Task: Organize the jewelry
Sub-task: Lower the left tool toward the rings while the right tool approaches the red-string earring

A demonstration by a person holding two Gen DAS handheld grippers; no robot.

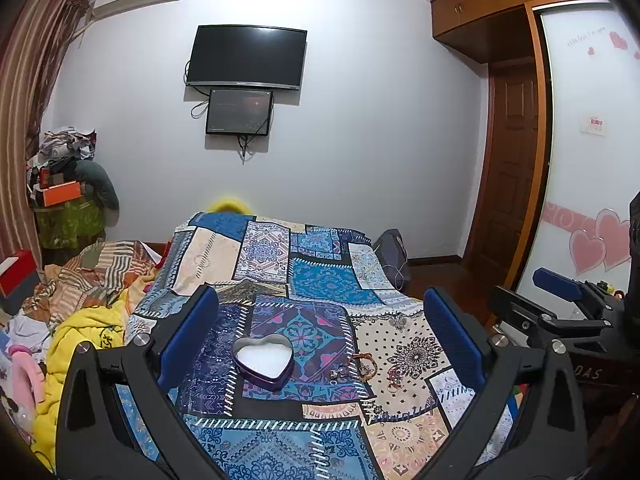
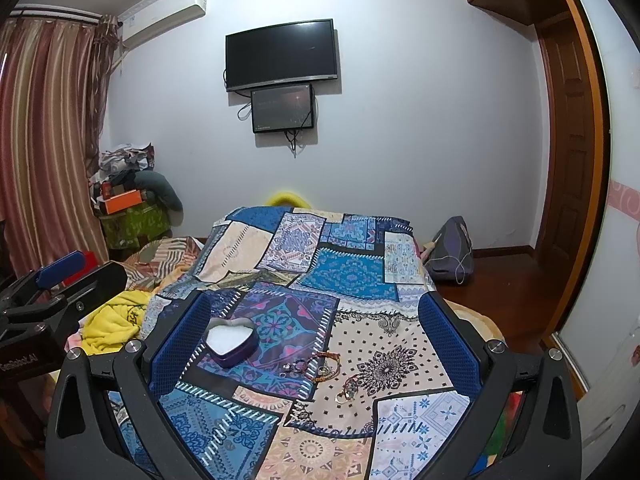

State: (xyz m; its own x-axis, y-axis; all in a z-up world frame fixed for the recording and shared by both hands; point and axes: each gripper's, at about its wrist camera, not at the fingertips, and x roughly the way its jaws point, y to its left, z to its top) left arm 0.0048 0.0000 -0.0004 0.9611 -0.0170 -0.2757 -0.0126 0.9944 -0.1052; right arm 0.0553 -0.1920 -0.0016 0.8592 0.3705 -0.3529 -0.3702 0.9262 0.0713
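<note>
ahead, jewelry lies on the bedspread between the wide, empty right gripper.

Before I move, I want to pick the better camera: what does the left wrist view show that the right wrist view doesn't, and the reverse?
Only the left wrist view shows the wardrobe door with pink hearts and the right claw from the side. Only the right wrist view shows the left claw from the side. Both share the heart-shaped tin, jewelry, patchwork bedspread and TV.
</note>
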